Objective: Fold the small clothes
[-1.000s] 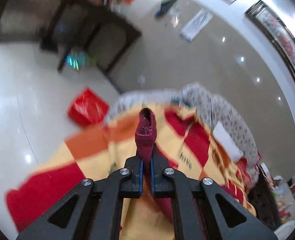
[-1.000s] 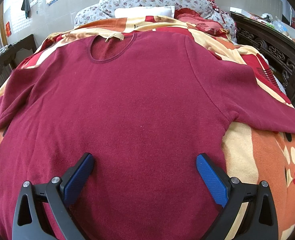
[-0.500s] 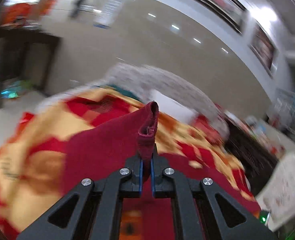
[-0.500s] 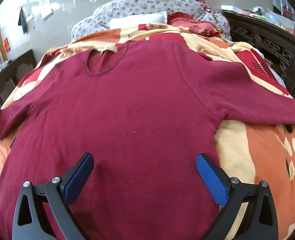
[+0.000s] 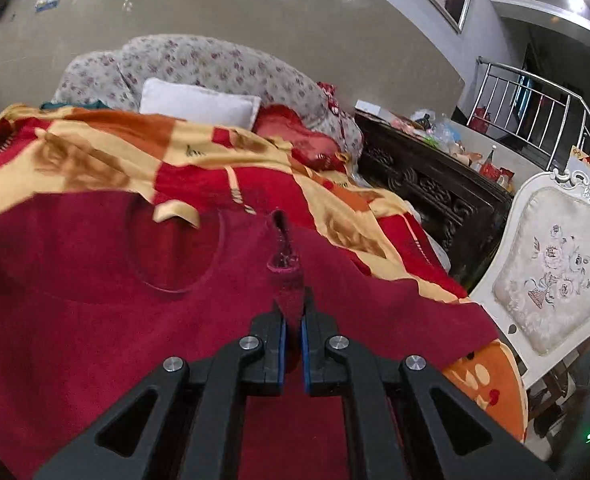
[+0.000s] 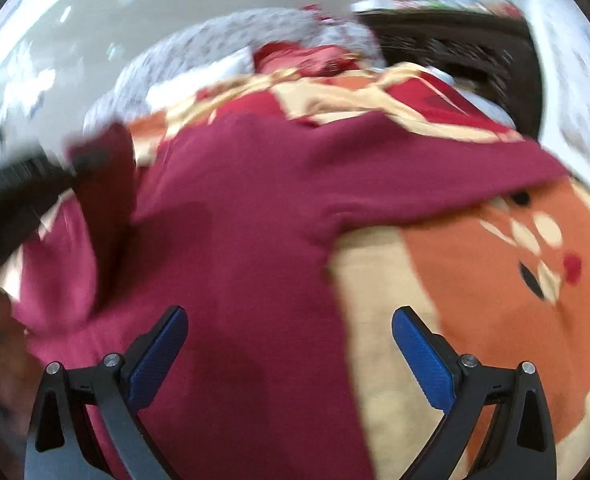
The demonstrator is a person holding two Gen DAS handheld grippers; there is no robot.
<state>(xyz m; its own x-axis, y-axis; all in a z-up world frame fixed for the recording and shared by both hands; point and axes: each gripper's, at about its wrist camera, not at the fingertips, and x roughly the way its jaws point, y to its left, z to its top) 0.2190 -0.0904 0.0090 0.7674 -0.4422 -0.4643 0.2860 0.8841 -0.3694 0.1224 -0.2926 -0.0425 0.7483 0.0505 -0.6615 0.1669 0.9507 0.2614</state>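
A dark red long-sleeved sweater (image 5: 95, 300) lies front up on a patterned blanket (image 5: 95, 152) on a bed. My left gripper (image 5: 291, 312) is shut on the left sleeve cuff (image 5: 285, 268) and holds it above the sweater's chest, right of the neckline (image 5: 175, 252). In the blurred right wrist view the sweater (image 6: 247, 240) fills the middle, its right sleeve (image 6: 435, 176) stretched out flat. My right gripper (image 6: 289, 332) is open and empty, low over the sweater's lower right side. The left gripper's dark body (image 6: 11, 196) and the lifted sleeve (image 6: 107, 200) show at left.
A white pillow (image 5: 199, 104) and a floral quilt (image 5: 215, 64) lie at the head of the bed. A dark carved table (image 5: 435, 188) with clutter and a white upholstered chair (image 5: 551, 272) stand right of the bed. The orange blanket corner (image 6: 495, 272) lies beside the sweater.
My left gripper has swung right with the sleeve cuff, from beside the bed to over the sweater's chest. My right gripper has shifted right and the view has blurred.
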